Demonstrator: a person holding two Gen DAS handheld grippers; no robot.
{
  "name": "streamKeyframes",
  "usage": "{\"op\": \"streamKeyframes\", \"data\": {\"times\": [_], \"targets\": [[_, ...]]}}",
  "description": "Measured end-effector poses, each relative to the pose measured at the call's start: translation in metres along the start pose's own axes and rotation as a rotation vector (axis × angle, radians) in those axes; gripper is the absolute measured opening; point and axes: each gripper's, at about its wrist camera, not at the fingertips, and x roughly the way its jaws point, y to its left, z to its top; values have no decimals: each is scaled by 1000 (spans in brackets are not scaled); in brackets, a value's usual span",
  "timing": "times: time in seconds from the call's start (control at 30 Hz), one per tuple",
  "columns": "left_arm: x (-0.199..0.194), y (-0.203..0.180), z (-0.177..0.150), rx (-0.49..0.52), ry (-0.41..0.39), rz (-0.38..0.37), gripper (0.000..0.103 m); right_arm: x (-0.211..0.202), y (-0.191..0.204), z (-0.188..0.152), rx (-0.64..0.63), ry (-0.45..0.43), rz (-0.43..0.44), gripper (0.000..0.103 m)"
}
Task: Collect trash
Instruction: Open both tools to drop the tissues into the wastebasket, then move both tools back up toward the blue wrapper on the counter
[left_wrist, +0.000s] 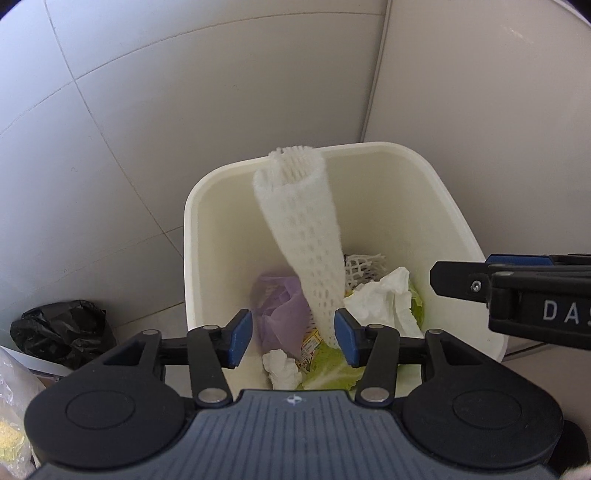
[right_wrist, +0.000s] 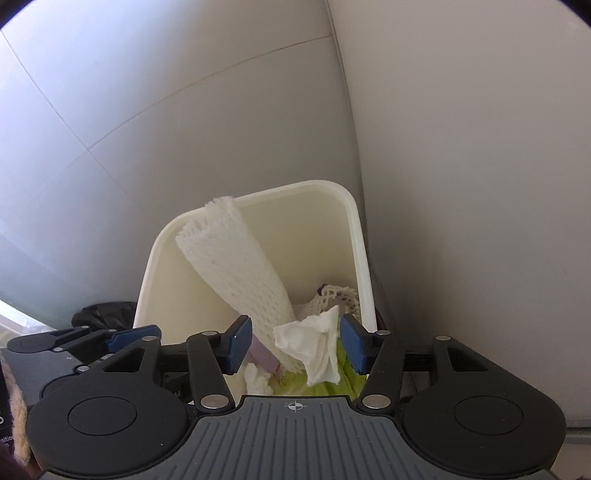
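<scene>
The long white foam-mesh sleeve (left_wrist: 299, 236) stands tilted inside the cream rectangular plastic bin (left_wrist: 458, 221), its top leaning on the far rim and its foot among the rubbish at the bottom. Just beside that foot lies a crumpled white tissue (right_wrist: 314, 343), with a lilac plastic bag (left_wrist: 277, 310), pale green cabbage leaves (left_wrist: 332, 369), a smaller netted wrapper (left_wrist: 364, 267) and a printed packet around them. The bin sits on grey floor tiles (left_wrist: 110, 147) in a corner, a black plastic bag (left_wrist: 59, 332) well apart to its left.

The left gripper (left_wrist: 293, 338) hangs over the bin mouth with its blue pads about half apart; the sleeve's foot is close against the right-hand pad, but no squeeze shows. The right gripper (right_wrist: 297, 343) is likewise half spread, the tissue seen between its pads yet seemingly loose.

This looks like the drop-off step: both pieces appear released into the bin. The next move probably calls for lifting both grippers clear without snagging the mesh, then seeking further rubbish outside the bin.
</scene>
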Motion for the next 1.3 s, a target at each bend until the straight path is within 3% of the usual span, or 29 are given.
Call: {"op": "streamKeyframes", "data": {"times": [0.3, 0.67, 0.97, 1.17, 1.3], "targets": [[-17, -2, 3, 15, -33, -2, 56, -10, 8, 5, -10, -8, 8, 53], [-65, 2, 2, 1, -105, -11, 73, -55, 19, 8, -53, -66, 40, 69], [-124, 12, 4, 26, -194, -14, 87, -112, 33, 17, -128, -136, 67, 76], [-159, 7, 7, 57, -244, -23, 102, -160, 43, 22, -171, -198, 78, 84], [-177, -4, 13, 93, -257, -41, 102, -189, 45, 25, -201, -237, 89, 93]]}}
